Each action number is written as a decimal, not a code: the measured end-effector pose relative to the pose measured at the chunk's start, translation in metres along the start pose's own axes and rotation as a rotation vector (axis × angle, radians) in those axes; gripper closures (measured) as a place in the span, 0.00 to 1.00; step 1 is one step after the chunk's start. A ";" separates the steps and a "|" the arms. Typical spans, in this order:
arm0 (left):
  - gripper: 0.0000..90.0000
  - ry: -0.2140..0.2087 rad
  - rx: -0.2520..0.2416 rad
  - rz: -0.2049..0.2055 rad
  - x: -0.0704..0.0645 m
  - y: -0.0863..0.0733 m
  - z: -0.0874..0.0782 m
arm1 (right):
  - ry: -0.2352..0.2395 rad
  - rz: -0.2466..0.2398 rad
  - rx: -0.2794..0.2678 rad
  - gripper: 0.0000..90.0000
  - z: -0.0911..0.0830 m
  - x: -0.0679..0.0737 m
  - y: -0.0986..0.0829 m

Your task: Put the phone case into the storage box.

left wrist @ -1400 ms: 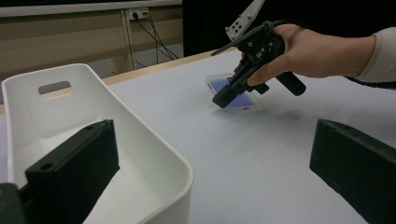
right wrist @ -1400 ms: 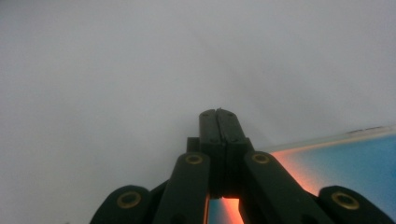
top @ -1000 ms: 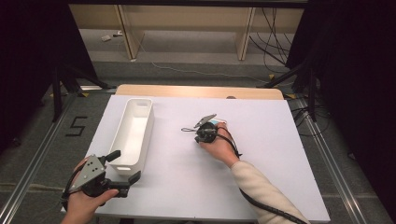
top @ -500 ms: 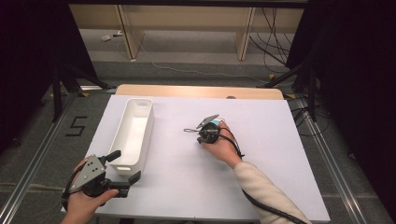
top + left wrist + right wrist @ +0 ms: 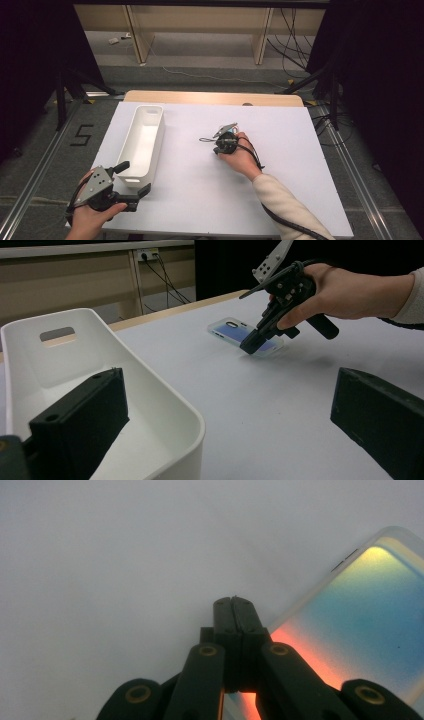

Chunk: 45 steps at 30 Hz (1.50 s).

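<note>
Two claws over one white table point(image 5: 200, 200), each held in a hand. Left claw point(image 5: 131, 181) at the near left corner, jaws spread wide apart and gripping nothing, with the near end of a long white bin point(image 5: 142, 145) lying between them. Seen along that claw's own jaws: one jaw over the bin's point(image 5: 100, 390) inside, the other out over the bare table point(image 5: 260, 410) to the right. Bin running from near to far along the left side of the table, with a slot handle cut in each end wall.

Right claw point(image 5: 220, 143) near the middle of the table, tipped steeply down, jaws pressed together with no gap and nothing between them. Tip resting on or just at the edge of a phone case point(image 5: 245, 336), lying flat on the table; touching or just above, hard to tell. Case clear-rimmed, blue in the left gripper view, shading from blue to orange and yellow point(image 5: 350, 625) up close, just right of the closed right claw point(image 5: 235, 605). Black cable trailing from the right hand point(image 5: 240, 157) back along a pale sleeve point(image 5: 285, 205). Case and bin well apart.
</note>
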<state>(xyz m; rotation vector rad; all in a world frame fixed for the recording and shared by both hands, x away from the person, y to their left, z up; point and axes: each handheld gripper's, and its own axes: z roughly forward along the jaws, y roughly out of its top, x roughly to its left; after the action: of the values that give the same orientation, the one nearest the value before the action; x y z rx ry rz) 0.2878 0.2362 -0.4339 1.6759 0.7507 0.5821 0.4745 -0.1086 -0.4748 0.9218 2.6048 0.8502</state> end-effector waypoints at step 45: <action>0.01 0.000 0.003 -0.008 -0.001 0.000 0.001 | 0.085 -0.254 0.068 0.41 -0.060 -0.033 0.008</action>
<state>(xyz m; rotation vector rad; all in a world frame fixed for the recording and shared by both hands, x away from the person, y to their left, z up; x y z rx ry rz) 0.2875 0.2348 -0.4342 1.6749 0.7576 0.5758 0.4793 -0.1519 -0.4207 0.5643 2.7614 0.7521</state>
